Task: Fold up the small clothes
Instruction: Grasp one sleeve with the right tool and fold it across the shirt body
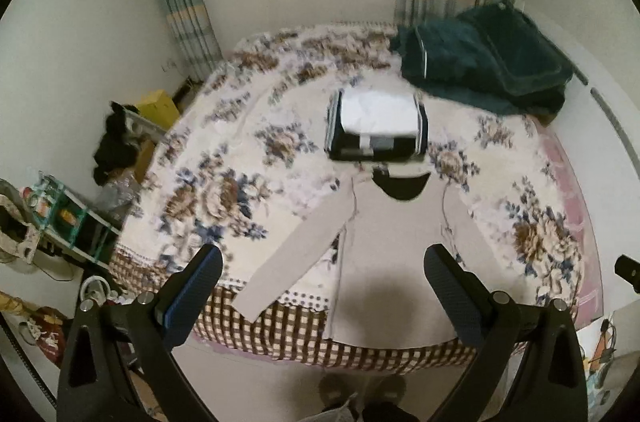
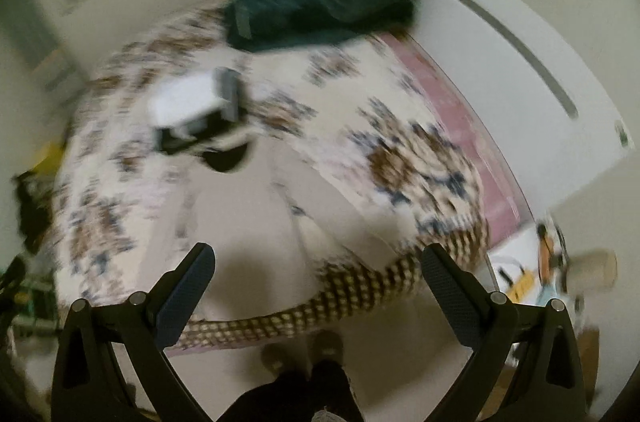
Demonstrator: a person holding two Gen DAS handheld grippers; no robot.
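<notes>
A beige long-sleeved top with a dark neck opening lies flat on the floral bedspread, its hem over the bed's near edge and its left sleeve spread out. It also shows blurred in the right wrist view. Behind it sits a stack of folded clothes, white on top, dark below, also seen in the right wrist view. My left gripper is open and empty above the top's lower part. My right gripper is open and empty above the top's right side.
A dark green folded blanket lies at the bed's far right. Shelves and clutter stand left of the bed, a yellow box further back. A white wall runs along the bed's right. My feet stand at the bed's near edge.
</notes>
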